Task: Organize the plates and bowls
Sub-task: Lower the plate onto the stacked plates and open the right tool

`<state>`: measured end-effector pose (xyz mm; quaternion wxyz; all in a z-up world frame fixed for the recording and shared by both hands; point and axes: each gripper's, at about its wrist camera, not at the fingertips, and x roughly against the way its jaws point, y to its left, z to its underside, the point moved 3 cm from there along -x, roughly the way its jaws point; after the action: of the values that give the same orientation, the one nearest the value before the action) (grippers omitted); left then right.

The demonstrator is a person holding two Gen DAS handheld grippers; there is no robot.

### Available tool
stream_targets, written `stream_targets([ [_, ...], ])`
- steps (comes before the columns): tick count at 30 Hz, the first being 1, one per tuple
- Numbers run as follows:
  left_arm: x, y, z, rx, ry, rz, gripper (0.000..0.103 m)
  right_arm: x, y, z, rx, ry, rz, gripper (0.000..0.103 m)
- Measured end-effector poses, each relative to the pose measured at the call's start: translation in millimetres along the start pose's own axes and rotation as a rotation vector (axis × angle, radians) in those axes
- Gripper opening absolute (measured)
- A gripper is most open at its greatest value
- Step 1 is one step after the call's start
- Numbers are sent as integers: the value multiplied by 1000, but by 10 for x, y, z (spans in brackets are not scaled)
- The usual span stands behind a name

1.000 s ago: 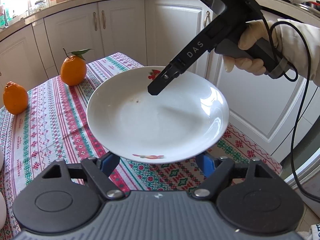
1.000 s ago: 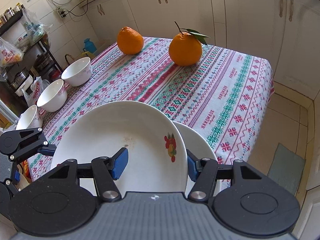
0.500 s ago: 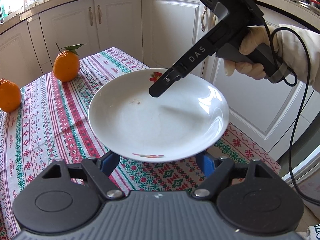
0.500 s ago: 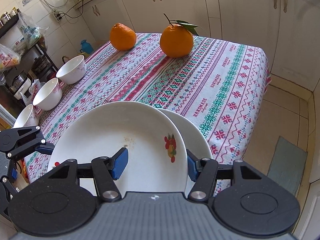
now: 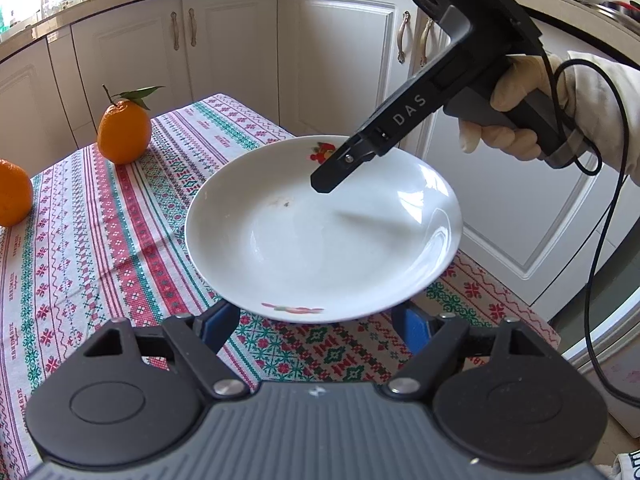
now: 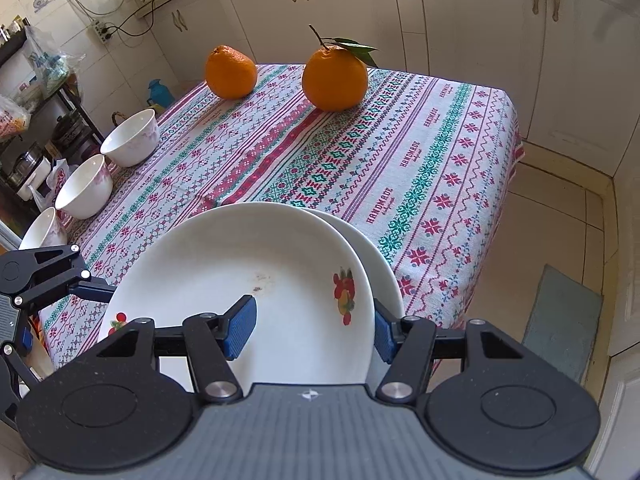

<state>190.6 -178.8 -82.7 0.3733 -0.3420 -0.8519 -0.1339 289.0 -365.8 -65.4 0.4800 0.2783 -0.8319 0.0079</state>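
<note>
Right gripper point(image 6: 314, 330) had its jaws spread wide across the far rim of the upper plate point(image 6: 256, 288), one blue pad above the plate's inside and the other at its outer edge; no squeeze on the rim was visible, same as 1.0 s ago. Left gripper point(image 5: 316, 320) also stood wide open, its blue pads sitting under the plate's near rim point(image 5: 320, 240); whether they touched it could not be told. The upper plate was off the tablecloth point(image 6: 360, 152), tipped a little, overlapping a second plate point(image 6: 384, 276) beneath it on the right side. Against the earlier frames the plate's place between both sets of jaws was unchanged, but the background had slid: in the left wrist view the leafy orange point(image 5: 124, 132) sat more toward the centre and the plain orange point(image 5: 14, 192) closer to the left edge, and in the right wrist view both oranges sat higher and farther off. Three bowls point(image 6: 84, 186) stood in a row along the left table edge.
</note>
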Motion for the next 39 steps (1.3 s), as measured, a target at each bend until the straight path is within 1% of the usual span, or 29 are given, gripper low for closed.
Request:
stream_targets([
  [12,-22,32,9,4,-6,19,83,71,9,59,-8,13,35,68],
  [16,-35,43,14,9,-9,24,83,99,35,58,-2,17,48,71],
  [27,-59,40,24,6,-10,28,83,171,80,77,0,26,82,73],
  [32,-65,19,24,-1,-11,33,84,183,109,81,5,35,102,80],
  [34,-66,18,23,-2,-11,34,84,170,111,85,8,44,120,82],
  [36,-71,22,24,-3,-11,32,84,170,117,90,8,45,119,84],
  [39,-61,29,23,-5,-16,26,85,160,138,98,17,45,125,91],
])
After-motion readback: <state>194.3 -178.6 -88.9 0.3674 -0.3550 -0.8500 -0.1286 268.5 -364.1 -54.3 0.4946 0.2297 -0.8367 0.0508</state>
